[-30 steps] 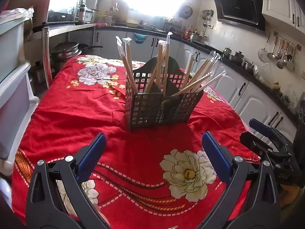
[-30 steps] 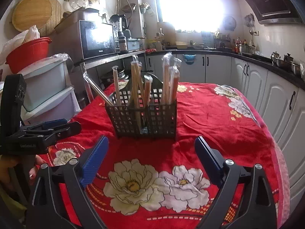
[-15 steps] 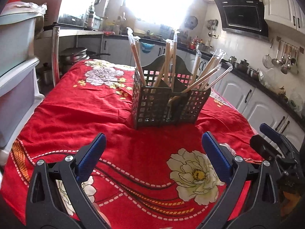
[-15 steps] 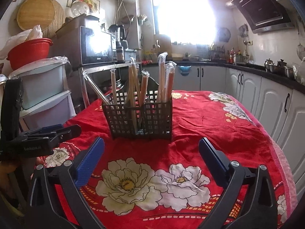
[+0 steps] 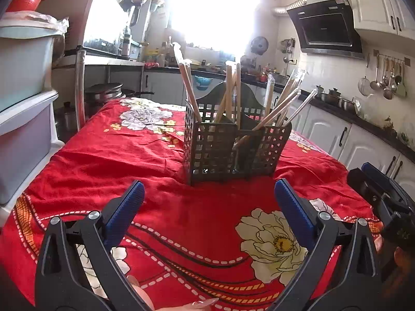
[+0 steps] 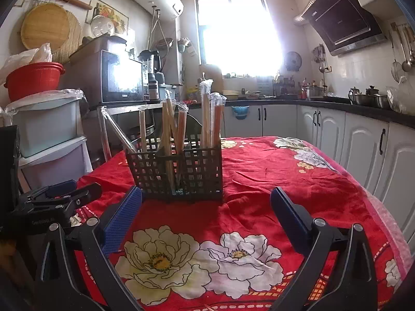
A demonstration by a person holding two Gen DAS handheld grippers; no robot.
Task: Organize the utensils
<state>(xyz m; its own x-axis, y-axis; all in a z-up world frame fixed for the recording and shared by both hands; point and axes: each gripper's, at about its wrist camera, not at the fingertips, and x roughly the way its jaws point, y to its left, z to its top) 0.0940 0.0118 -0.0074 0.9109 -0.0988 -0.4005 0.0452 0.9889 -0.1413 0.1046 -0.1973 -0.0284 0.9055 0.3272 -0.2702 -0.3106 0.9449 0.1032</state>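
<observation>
Both grippers, left (image 5: 207, 202) and right (image 6: 206, 210), spread wide, holding nothing, hovering short of the caddy (image 5: 234, 147) standing mid-cloth (image 5: 116, 160). Chopsticks (image 5: 282, 103) leaning outward: easily knocked on approach, possibly tipping that light caddy.

Dark plastic lattice utensil caddy (image 5: 234, 150) upright on table; plastic-wrapped wooden chopsticks (image 5: 281, 106) stand inside, leaning in different compartments.
</observation>
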